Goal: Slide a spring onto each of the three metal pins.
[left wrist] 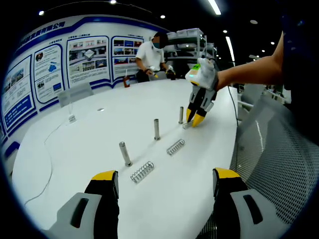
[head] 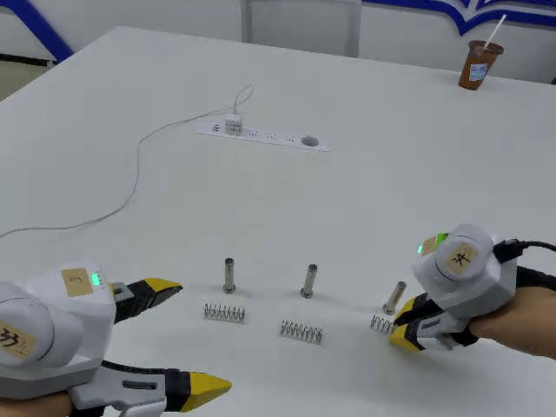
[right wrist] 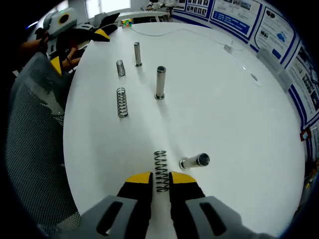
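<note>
The left gripper (head: 201, 334) is held low over the near left of the tabletop (head: 365, 200). Its jaws are spread wide and nothing is held between them. Three metal pins are stood in a row farther in: the left pin (head: 229, 274), the middle pin (head: 309, 281) and the right pin (head: 395, 297). Just in front of each, a spring is laid flat on the tabletop: the left spring (head: 224, 312), the middle spring (head: 301, 331) and the right spring (head: 380, 323). No pin is yet fitted with one. The right gripper (head: 396, 332) is lowered to the right spring. In the right gripper view its jaws are drawn in close on either side of that spring's near end. Whether the coil is actually pinched cannot be told.
</note>
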A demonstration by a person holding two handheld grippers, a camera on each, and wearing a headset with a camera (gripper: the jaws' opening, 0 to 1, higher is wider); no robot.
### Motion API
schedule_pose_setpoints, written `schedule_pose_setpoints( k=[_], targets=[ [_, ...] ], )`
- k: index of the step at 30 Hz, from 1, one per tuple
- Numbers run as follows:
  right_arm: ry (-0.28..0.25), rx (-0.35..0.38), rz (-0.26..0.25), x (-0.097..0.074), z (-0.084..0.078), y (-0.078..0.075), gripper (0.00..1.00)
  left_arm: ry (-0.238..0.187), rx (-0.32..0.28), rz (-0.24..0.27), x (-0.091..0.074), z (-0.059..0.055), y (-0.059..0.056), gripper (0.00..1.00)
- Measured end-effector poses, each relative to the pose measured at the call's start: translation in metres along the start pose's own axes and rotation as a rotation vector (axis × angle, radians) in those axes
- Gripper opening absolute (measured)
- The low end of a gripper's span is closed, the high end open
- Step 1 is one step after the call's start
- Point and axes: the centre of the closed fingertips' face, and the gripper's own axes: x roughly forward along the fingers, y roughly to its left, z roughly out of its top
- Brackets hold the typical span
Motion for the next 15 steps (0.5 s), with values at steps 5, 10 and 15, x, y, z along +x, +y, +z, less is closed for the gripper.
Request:
schedule_pose_setpoints(
  k=[5, 10, 15],
  targets=[
    [0.009, -0.008, 0.014, 0.0015, 0.0014, -0.0026, 0.13, 0.001, 0.002, -0.006, 0.0003, -0.0003, -0.0021, 0.78],
    [0.022, 0.000, 0.028, 0.0014, 0.0006, -0.0019, 0.12, 0.000, 0.005, -0.016, 0.0011, -0.0002, -0.0053, 0.77],
    [0.026, -0.001, 0.024, 0.0009, 0.0002, -0.0012, 0.12, 0.001, 0.010, -0.032, 0.0032, 0.0001, -0.0101, 0.75]
  ],
)
